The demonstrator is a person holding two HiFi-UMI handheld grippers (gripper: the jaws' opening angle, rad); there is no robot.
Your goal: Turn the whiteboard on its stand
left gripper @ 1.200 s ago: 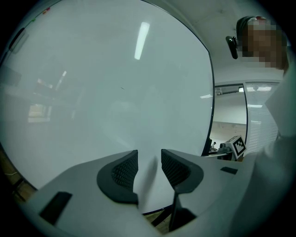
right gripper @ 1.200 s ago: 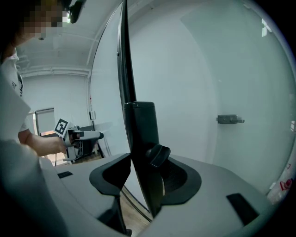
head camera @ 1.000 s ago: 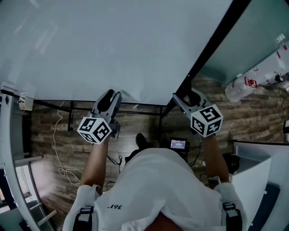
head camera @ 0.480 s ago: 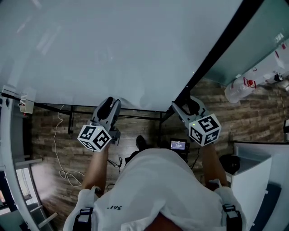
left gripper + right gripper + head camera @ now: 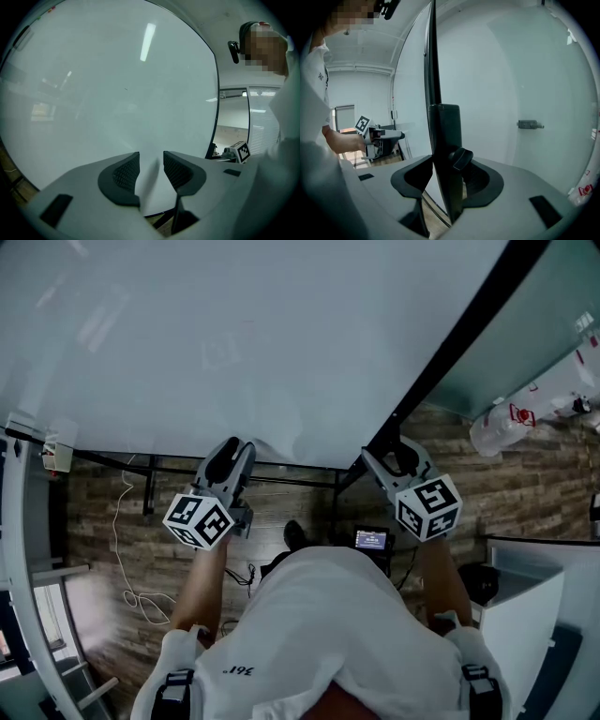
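Note:
The whiteboard (image 5: 234, 334) fills the upper head view, tilted on its black stand (image 5: 187, 463). My left gripper (image 5: 236, 448) is at the board's lower edge. In the left gripper view its jaws stand apart (image 5: 151, 164) in front of the white face (image 5: 117, 84), clamping nothing; whether the tips touch the board I cannot tell. My right gripper (image 5: 384, 451) is at the board's black side frame (image 5: 450, 343). In the right gripper view the frame (image 5: 436, 70) and a black knob (image 5: 459, 158) sit between the jaws (image 5: 445, 173), which are shut on it.
Below lies a wooden floor with a white cable (image 5: 122, 549) and a small lit screen (image 5: 370, 540). A white cabinet (image 5: 525, 606) stands at the right, and a plastic bag with red print (image 5: 511, 418) leans by a glass wall (image 5: 544, 324). A curved white rail (image 5: 19, 549) is at the left.
The top of the board's black side frame has swung slightly to the right. Both grippers stay almost where they were.

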